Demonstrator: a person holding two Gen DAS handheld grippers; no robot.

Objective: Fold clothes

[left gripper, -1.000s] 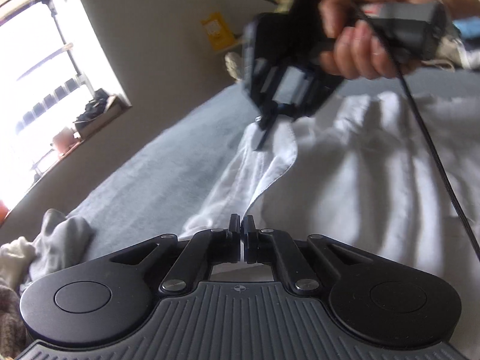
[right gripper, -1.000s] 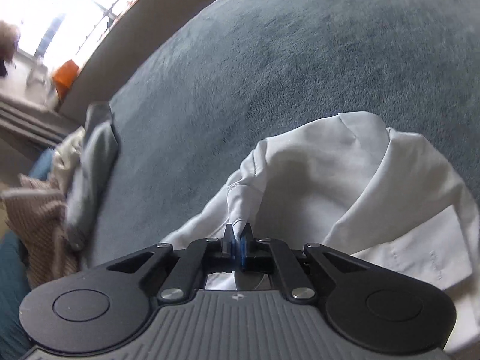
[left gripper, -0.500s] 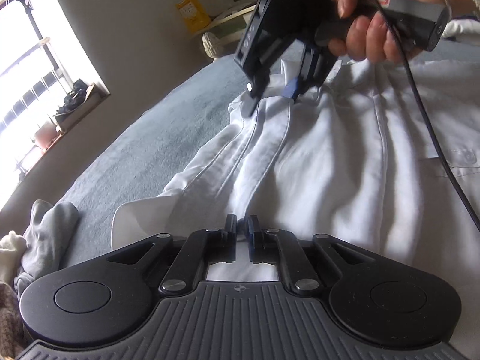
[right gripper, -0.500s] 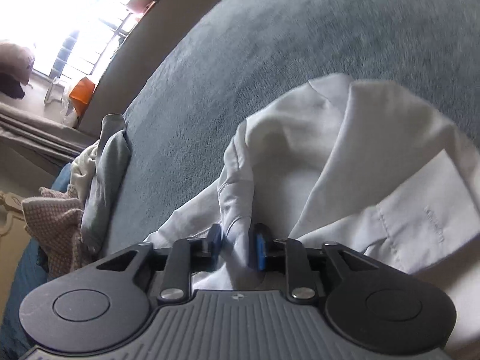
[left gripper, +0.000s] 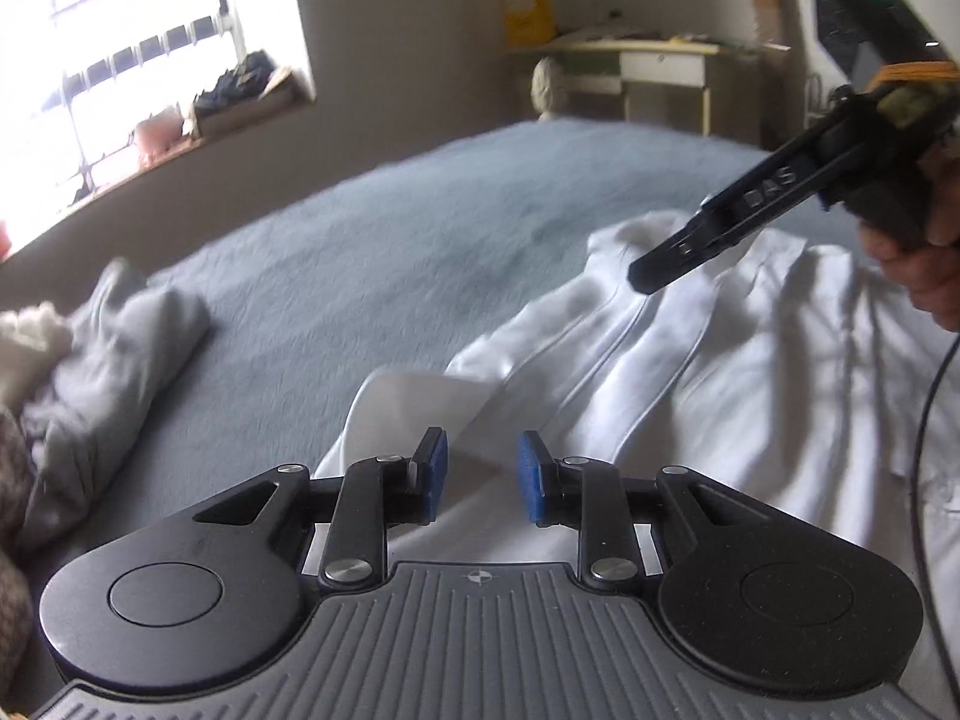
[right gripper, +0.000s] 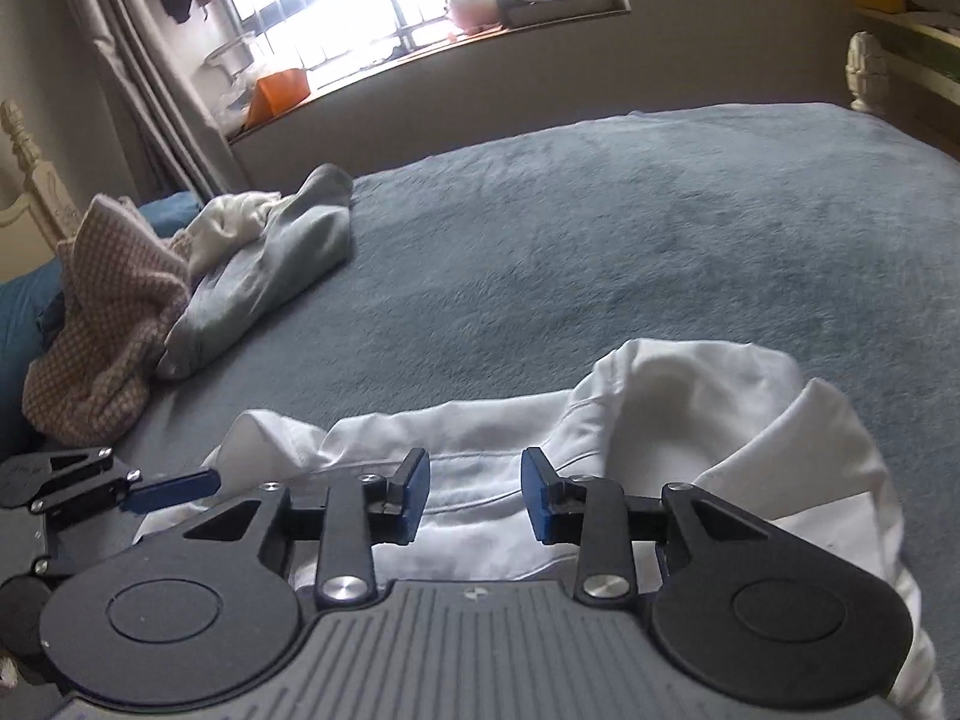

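A white shirt (left gripper: pixel 720 372) lies rumpled on the grey-blue bed cover (left gripper: pixel 390 240), its collar end toward the far side. My left gripper (left gripper: pixel 483 468) hovers just above the shirt's near left edge. Its jaws are opening and nothing is pressed between the blue pads. My right gripper (right gripper: pixel 474 486) hangs over the shirt (right gripper: pixel 690 396) near the collar. Its jaws are closing, the pads are apart, and the cloth lies below them untouched. In the left wrist view a hand holds the right gripper, whose fingers (left gripper: pixel 690 246) point down at the collar.
A heap of other clothes (right gripper: pixel 270 264) with a pink checked garment (right gripper: pixel 108 324) lies at the bed's left side. The grey garment (left gripper: pixel 102 372) of that heap shows in the left wrist view. A window ledge (right gripper: pixel 420 54) and a desk (left gripper: pixel 660 66) stand beyond the bed.
Both grippers were shut on shirt edges a second ago. They have let go and pulled back upward. The shirt has dropped and now lies on the bed.
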